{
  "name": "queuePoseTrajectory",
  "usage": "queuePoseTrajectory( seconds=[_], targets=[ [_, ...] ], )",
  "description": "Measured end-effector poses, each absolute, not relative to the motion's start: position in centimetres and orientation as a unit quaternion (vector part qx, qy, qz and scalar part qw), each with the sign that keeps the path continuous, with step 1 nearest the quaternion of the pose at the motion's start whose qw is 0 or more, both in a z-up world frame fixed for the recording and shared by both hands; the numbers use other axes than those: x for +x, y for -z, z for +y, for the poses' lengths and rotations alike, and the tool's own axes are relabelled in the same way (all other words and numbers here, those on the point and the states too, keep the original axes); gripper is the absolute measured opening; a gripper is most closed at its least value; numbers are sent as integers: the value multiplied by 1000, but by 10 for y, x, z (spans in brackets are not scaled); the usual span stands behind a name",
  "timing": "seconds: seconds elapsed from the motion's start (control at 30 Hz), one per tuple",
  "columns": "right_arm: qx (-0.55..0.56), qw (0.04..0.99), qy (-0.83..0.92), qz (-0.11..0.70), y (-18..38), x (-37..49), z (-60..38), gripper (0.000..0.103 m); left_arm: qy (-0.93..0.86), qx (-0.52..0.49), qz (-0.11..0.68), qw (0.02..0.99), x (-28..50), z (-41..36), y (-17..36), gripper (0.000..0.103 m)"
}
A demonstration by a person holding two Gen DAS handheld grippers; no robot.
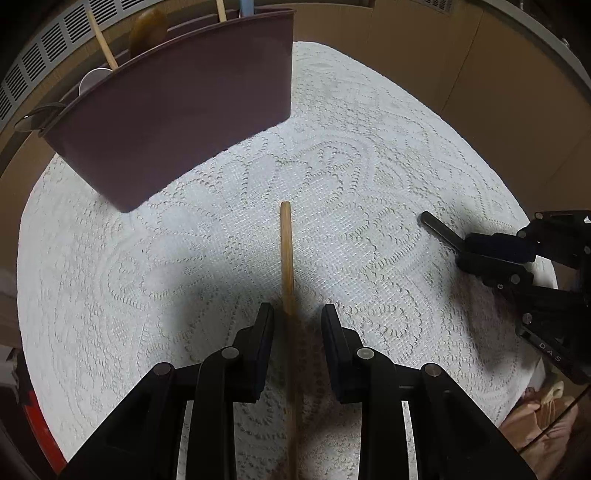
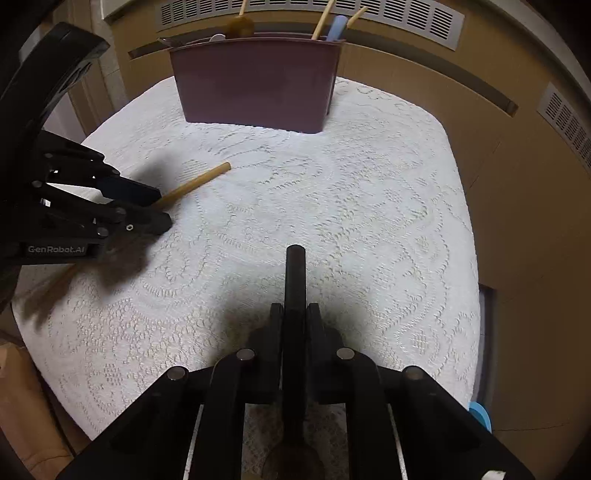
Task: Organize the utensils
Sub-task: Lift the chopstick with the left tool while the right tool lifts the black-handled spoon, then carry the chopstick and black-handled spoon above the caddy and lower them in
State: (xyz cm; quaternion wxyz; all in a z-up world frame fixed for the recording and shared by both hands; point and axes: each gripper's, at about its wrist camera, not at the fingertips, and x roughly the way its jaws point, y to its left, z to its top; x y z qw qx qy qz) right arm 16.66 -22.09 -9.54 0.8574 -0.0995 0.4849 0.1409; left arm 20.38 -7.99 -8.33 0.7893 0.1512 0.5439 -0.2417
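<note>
A wooden-handled utensil (image 1: pixel 286 251) lies on the white lace cloth (image 1: pixel 369 147). My left gripper (image 1: pixel 297 310) straddles that handle with a gap on each side, so it is open. From the right wrist view the left gripper (image 2: pixel 162 207) sits low over the same wooden handle (image 2: pixel 199 182). My right gripper (image 2: pixel 295 306) is shut on a black-handled utensil (image 2: pixel 295 273), whose handle points forward past the fingertips. In the left wrist view, the right gripper (image 1: pixel 461 251) grips this black handle (image 1: pixel 437 225) at the right. A purple utensil holder (image 2: pixel 255 81) stands at the back.
The purple holder (image 1: pixel 177 122) has wooden handles, a wooden spoon, a blue handle and a metal spoon in it. The cloth (image 2: pixel 369 203) ends at rounded table edges. Brown panels and a vent grille (image 2: pixel 406 14) stand behind. A pinkish bag (image 1: pixel 546 417) lies below the right edge.
</note>
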Motion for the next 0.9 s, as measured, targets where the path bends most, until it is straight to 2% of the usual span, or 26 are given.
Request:
queuePoseTrajectory(
  seconds=[0.2,0.23,0.3,0.43,0.6,0.8,0.9],
  targets=[
    [-72,864,-149,475,86,167,-228,12,243,123,554,786,217,-77,82,26],
    [-71,865,-150,474,85,165,-228,12,241,120,551,790,218,-77,82,22],
    [-69,867,-152,469,81,163,-226,12,241,115,538,800,220,-77,81,6],
    [-53,875,-154,457,69,156,-225,12,241,56,521,817,215,-65,77,6],
    [-45,881,-162,443,57,143,-223,12,250,-13,453,856,172,-36,45,7],
    [-23,893,-174,415,32,133,-223,12,240,-54,347,905,132,-3,-17,7],
    [-15,913,-182,365,-7,133,-222,12,236,-53,285,928,141,8,-68,6]
  ],
)
